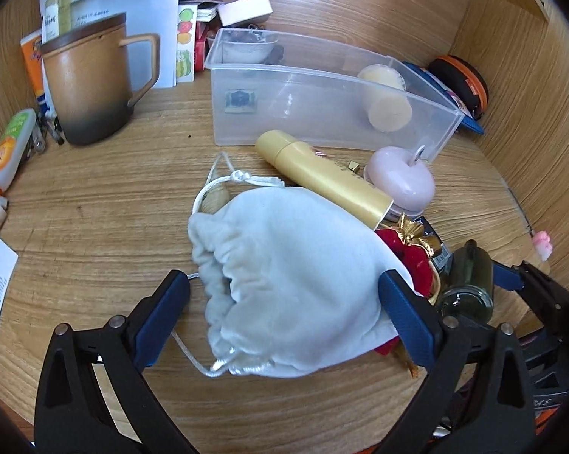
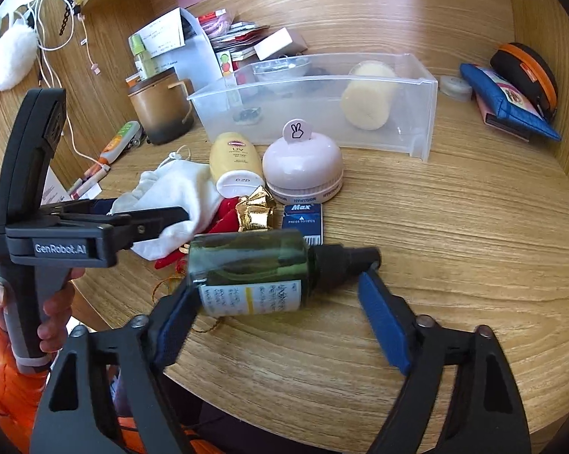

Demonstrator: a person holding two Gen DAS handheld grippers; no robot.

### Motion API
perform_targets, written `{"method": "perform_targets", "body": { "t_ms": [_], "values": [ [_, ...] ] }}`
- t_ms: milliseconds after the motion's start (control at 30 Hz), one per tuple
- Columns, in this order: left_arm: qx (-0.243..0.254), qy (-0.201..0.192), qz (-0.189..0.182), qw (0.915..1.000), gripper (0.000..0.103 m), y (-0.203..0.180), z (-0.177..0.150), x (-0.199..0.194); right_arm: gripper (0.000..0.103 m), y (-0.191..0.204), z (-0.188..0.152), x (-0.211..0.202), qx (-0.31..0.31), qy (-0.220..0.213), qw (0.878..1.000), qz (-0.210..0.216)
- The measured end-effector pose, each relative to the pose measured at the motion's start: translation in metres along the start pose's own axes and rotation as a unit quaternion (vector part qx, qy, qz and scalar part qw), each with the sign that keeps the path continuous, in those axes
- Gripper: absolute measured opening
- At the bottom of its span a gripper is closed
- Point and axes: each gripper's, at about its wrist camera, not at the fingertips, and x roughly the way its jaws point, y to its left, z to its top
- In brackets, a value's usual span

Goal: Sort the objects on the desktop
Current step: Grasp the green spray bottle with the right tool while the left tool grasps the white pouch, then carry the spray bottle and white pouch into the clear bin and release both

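Note:
A white drawstring pouch point(image 1: 284, 287) lies on the wooden desk between the open fingers of my left gripper point(image 1: 284, 291); it also shows in the right wrist view point(image 2: 178, 193). A dark green pump bottle point(image 2: 254, 268) lies on its side between the open fingers of my right gripper point(image 2: 280, 302), its left pad close to the bottle's base. The bottle shows in the left wrist view point(image 1: 467, 280). Beyond lie a yellow sunscreen tube point(image 2: 236, 164), a pink round case point(image 2: 303, 168), a red and gold ornament point(image 2: 254, 210) and a clear plastic bin point(image 2: 416, 87).
A brown mug point(image 1: 91, 83), papers and small boxes stand at the back left. A blue staple box point(image 2: 303, 219) lies by the ornament. A blue pouch point(image 2: 507, 102) and an orange-trimmed case point(image 2: 526, 72) lie at the right. Wooden walls enclose the desk.

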Motion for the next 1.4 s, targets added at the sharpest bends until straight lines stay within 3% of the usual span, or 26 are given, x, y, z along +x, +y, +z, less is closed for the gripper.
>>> {"method": "perform_targets", "body": {
  "t_ms": [100, 200, 233, 633, 933, 1400],
  "values": [
    [0.003, -0.008, -0.003, 1.0, 0.097, -0.002, 0.0, 0.002, 0.079, -0.003, 0.0, 0.0, 0.004, -0.005, 1.0, 0.003],
    [0.009, -0.013, -0.01, 0.9998, 0.075, -0.006, 0.0, 0.0, 0.071, -0.006, 0.002, -0.001, 0.009, -0.009, 1.0, 0.014],
    [0.011, -0.015, -0.011, 0.9998, 0.072, -0.007, 0.0, 0.0, 0.071, -0.007, 0.003, 0.0, 0.008, -0.008, 1.0, 0.018],
    [0.005, -0.036, -0.019, 0.9991, 0.046, -0.007, 0.003, -0.013, 0.071, -0.01, 0.009, -0.015, -0.001, -0.041, 0.999, 0.001],
    [0.016, -0.055, -0.019, 0.9982, 0.039, -0.008, 0.008, -0.028, 0.071, -0.011, 0.017, -0.03, 0.003, -0.063, 0.998, 0.002],
    [0.019, -0.104, -0.01, 0.9944, 0.038, -0.003, 0.025, -0.068, 0.071, -0.014, 0.037, -0.049, 0.002, -0.096, 0.995, 0.007]
  ]
}}
